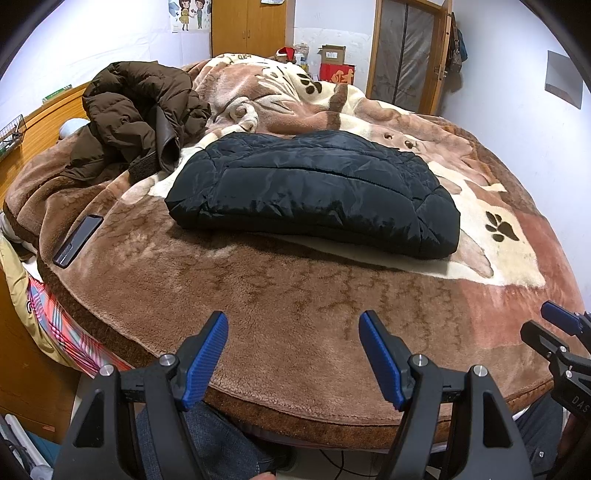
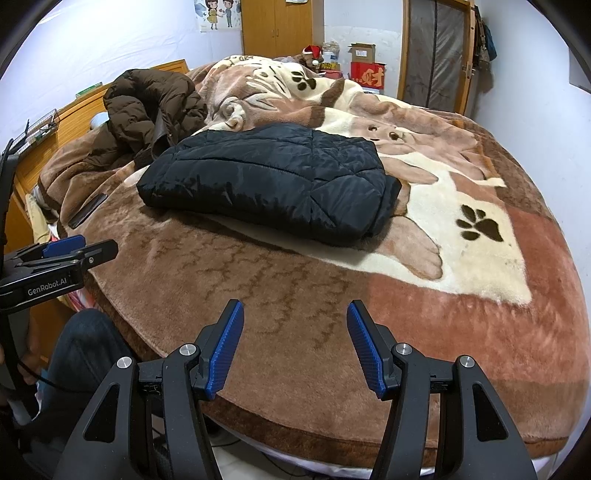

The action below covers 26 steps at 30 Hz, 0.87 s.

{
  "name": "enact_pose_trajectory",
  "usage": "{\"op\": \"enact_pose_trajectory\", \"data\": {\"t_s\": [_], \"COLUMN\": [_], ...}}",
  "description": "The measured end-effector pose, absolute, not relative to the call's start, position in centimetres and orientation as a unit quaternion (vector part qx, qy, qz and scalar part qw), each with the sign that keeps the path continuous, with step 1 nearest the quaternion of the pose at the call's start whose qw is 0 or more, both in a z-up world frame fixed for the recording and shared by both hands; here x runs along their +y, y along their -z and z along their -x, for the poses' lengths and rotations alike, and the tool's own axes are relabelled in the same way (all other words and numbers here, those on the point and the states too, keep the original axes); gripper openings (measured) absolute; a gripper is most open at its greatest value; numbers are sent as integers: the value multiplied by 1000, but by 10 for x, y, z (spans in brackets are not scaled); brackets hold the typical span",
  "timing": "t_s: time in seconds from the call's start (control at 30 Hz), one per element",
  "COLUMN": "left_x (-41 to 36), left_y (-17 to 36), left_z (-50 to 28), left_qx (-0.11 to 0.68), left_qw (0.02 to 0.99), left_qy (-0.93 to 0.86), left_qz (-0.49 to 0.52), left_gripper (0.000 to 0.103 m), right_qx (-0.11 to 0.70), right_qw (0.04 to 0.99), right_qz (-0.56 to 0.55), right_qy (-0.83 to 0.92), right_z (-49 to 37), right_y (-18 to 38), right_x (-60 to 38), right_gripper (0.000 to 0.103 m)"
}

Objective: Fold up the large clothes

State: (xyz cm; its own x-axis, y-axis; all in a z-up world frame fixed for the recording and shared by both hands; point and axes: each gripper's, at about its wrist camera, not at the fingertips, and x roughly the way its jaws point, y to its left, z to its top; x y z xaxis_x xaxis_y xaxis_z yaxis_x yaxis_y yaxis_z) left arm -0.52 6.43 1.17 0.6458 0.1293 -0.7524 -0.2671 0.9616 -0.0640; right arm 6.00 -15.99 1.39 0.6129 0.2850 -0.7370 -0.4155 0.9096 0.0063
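A black quilted jacket (image 1: 314, 192) lies folded into a flat block on the brown blanket (image 1: 288, 314); it also shows in the right wrist view (image 2: 266, 181). A brown puffer coat (image 1: 136, 114) lies crumpled at the back left, also in the right wrist view (image 2: 155, 107). My left gripper (image 1: 293, 328) is open and empty above the near edge of the bed, well short of the black jacket. My right gripper (image 2: 295, 317) is open and empty, beside the left one over the same edge.
A dark phone (image 1: 78, 240) lies on the blanket at the left. A wooden headboard (image 1: 44, 122) stands at the left, a wardrobe (image 1: 247, 26) and boxes (image 1: 336, 66) behind the bed. The person's knees (image 1: 214, 435) are at the bed's near edge.
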Motion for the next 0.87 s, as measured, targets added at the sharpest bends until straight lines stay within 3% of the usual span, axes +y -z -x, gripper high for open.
{"op": "enact_pose_trajectory", "data": {"t_s": [0.87], "left_x": [73], "left_y": [-8], "left_z": [3], "left_qx": [410], "left_qw": [901], "left_qy": [-117], "left_qz": [75], "left_gripper": [75], "right_qx": [401], "right_qw": [892], "right_qz": [73], "right_qy": [-193], "right_z": [-63], "right_y": [-8], "right_x": [-168], "right_gripper": [59]}}
